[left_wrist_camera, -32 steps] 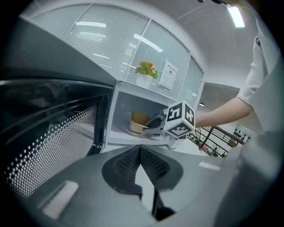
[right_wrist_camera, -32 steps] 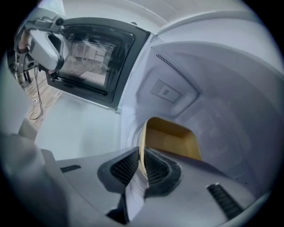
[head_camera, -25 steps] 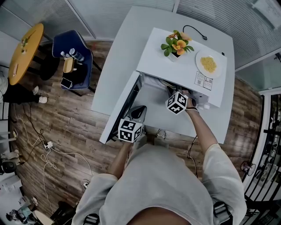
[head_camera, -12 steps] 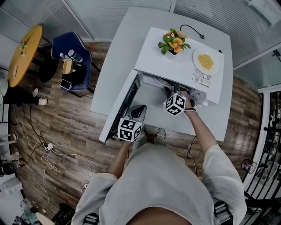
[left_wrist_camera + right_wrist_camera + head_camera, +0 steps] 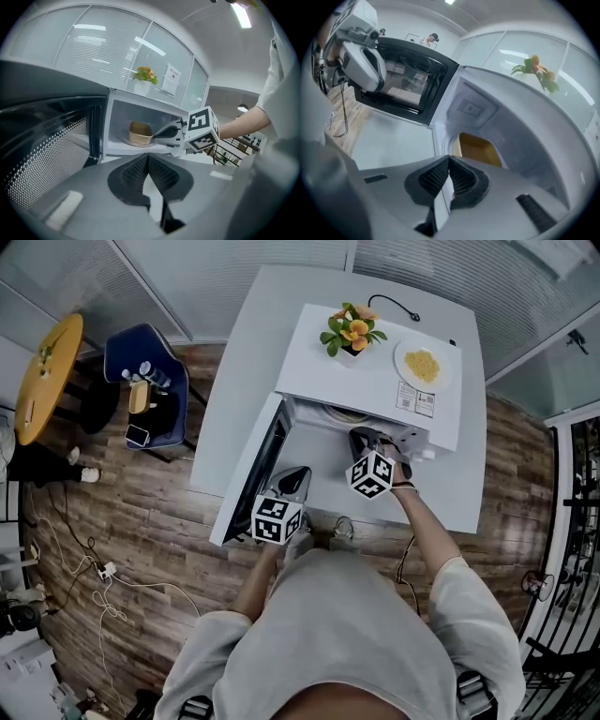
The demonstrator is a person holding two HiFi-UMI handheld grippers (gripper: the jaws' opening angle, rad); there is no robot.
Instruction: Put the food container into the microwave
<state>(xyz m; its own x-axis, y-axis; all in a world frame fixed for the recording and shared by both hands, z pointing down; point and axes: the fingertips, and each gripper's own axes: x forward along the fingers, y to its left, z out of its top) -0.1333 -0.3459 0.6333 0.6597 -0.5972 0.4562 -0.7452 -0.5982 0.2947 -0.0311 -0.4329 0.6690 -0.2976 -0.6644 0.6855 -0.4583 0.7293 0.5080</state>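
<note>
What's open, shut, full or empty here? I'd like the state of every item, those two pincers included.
microwave door: swung wide open.
food container: upright inside the microwave, nothing gripping it.
left gripper: jaws together, empty.
right gripper: jaws just closed, nothing between them, in front of the opening.
plate: on top of the microwave, holding yellow food.
flower pot: upright on top.

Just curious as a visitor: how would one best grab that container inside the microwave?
Probably by its near wall's rim, coming in through the open front: the container stands upright and looks open-topped, and the walls of the microwave close off the other sides.
</note>
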